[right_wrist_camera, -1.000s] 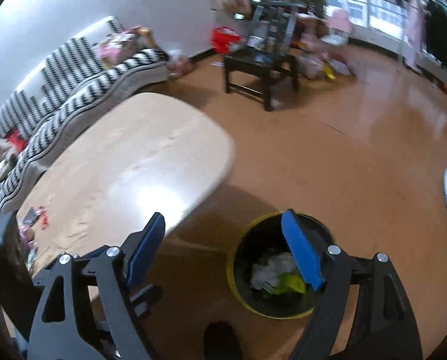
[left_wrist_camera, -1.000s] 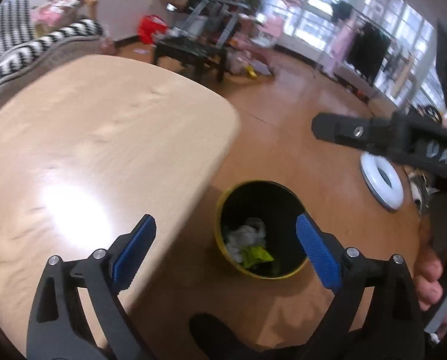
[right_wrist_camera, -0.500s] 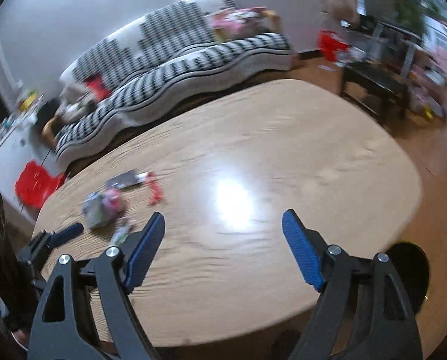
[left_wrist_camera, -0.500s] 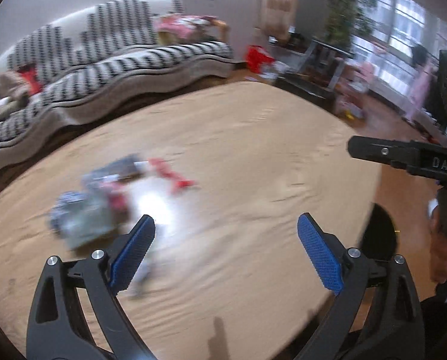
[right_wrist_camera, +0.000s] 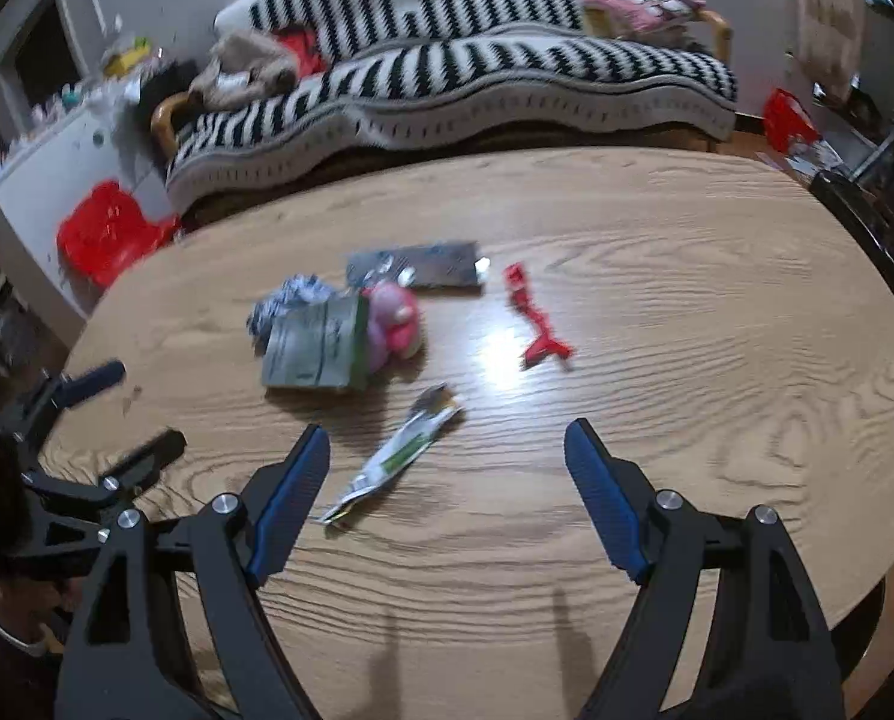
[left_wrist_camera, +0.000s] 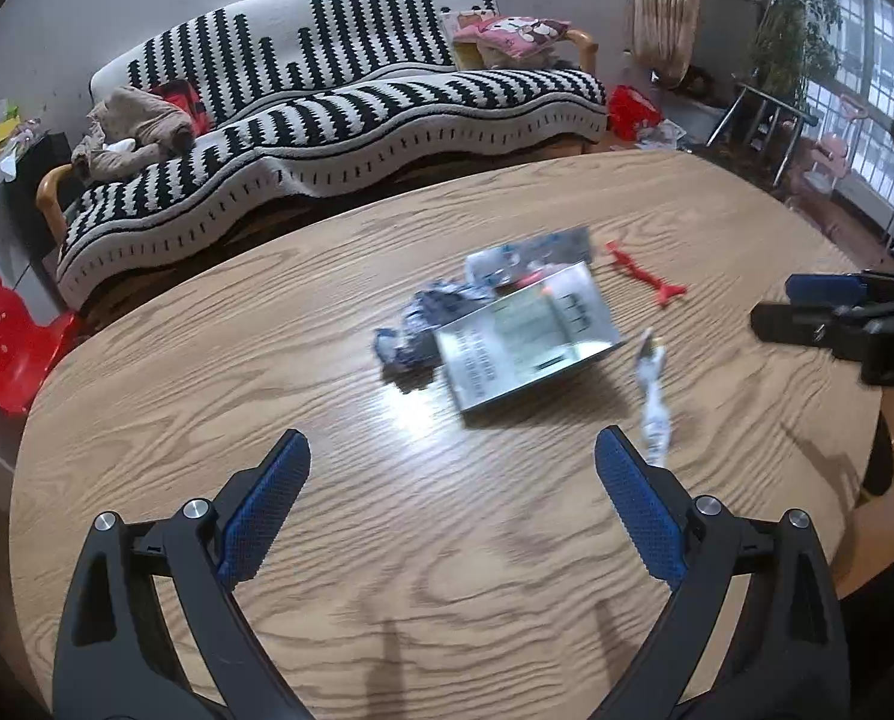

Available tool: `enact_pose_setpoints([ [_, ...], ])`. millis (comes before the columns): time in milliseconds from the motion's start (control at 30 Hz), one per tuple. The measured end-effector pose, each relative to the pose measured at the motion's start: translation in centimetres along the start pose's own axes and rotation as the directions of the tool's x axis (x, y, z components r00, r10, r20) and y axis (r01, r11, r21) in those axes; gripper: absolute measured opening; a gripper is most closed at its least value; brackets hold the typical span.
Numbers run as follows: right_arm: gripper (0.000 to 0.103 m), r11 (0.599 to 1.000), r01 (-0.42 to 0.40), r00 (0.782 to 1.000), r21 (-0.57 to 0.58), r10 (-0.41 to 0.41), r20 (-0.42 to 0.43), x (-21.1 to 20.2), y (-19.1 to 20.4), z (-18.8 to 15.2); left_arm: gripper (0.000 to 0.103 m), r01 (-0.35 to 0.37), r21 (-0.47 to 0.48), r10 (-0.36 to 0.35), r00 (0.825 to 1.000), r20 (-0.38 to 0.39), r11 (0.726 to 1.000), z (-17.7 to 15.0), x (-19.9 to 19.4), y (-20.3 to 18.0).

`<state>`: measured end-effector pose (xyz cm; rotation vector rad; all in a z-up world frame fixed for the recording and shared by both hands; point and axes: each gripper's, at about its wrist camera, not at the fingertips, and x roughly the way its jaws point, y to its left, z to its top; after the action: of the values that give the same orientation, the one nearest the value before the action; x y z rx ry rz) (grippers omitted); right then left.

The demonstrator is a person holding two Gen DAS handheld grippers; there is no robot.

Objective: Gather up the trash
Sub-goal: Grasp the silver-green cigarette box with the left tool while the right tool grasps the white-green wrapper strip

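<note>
Trash lies in a loose pile on the oval wooden table (left_wrist_camera: 207,396). A grey-green carton (left_wrist_camera: 525,336) (right_wrist_camera: 315,345) lies flat, with a crumpled blue-white wrapper (left_wrist_camera: 414,327) (right_wrist_camera: 285,300) and a pink crumpled piece (right_wrist_camera: 396,321) beside it. A dark flat packet (right_wrist_camera: 417,264) lies behind. A red torn strip (left_wrist_camera: 642,273) (right_wrist_camera: 534,318) lies to the right. A white-green sachet (left_wrist_camera: 654,387) (right_wrist_camera: 399,453) lies nearest. My left gripper (left_wrist_camera: 450,498) is open and empty, short of the carton. My right gripper (right_wrist_camera: 447,480) is open and empty above the sachet.
A black-and-white striped sofa (left_wrist_camera: 339,96) stands behind the table. A red plastic stool (left_wrist_camera: 3,336) (right_wrist_camera: 105,228) stands at the left. Chairs and plants (left_wrist_camera: 771,90) stand by the windows at the right. The table edge curves close at the right (right_wrist_camera: 867,552).
Both grippers have swung away from the yellow-rimmed bin on the floor to face the table and moved closer to the trash pile. Both stay open and empty.
</note>
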<state>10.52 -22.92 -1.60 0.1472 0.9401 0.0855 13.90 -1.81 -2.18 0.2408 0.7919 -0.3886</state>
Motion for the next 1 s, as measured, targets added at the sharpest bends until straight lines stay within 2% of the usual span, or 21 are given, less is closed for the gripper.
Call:
enact_pose_setpoints([
  [133,0.078,0.998,0.019,0.998,-0.053,-0.023,-0.059,2.7,1.9,-0.7,0.093,0.008,0.007,-0.008,1.000,0.002,1.000,-0.3,1.1,1.5],
  [367,0.075,0.996,0.044,0.992,-0.081,-0.054,-0.117,6.8,2.8,-1.2,0.093,0.053,0.051,-0.053,0.999,-0.001,0.997,0.2,3.1,1.6],
  [467,0.065,0.995,0.047,0.989,-0.094,-0.059,-0.137,8.0,2.9,-1.3,0.093,0.088,0.069,-0.089,0.996,0.004,0.994,0.8,4.1,1.5],
  [600,0.026,0.987,0.051,0.986,-0.150,-0.073,-0.150,8.1,2.6,-1.7,0.093,0.112,0.134,-0.117,0.993,0.024,0.985,2.0,5.4,0.6],
  [700,0.015,0.993,0.024,0.984,-0.117,-0.044,-0.173,7.6,1.0,-1.7,0.093,0.144,0.186,-0.151,0.988,0.022,0.972,2.9,6.3,-0.3],
  [867,0.015,0.999,0.002,0.982,-0.052,-0.012,-0.186,6.5,-2.4,-2.1,0.093,0.207,0.291,-0.210,0.978,-0.020,0.934,3.7,8.3,-2.2],
  [933,0.015,0.999,0.003,0.983,-0.042,-0.011,-0.181,6.2,-3.4,-2.3,0.093,0.229,0.357,-0.225,0.973,-0.055,0.906,3.8,9.1,-3.0],
  [1000,0.015,0.999,-0.003,0.984,-0.034,-0.003,-0.178,5.6,-4.3,-2.4,0.093,0.210,0.406,-0.203,0.977,-0.060,0.890,3.7,9.8,-3.6],
])
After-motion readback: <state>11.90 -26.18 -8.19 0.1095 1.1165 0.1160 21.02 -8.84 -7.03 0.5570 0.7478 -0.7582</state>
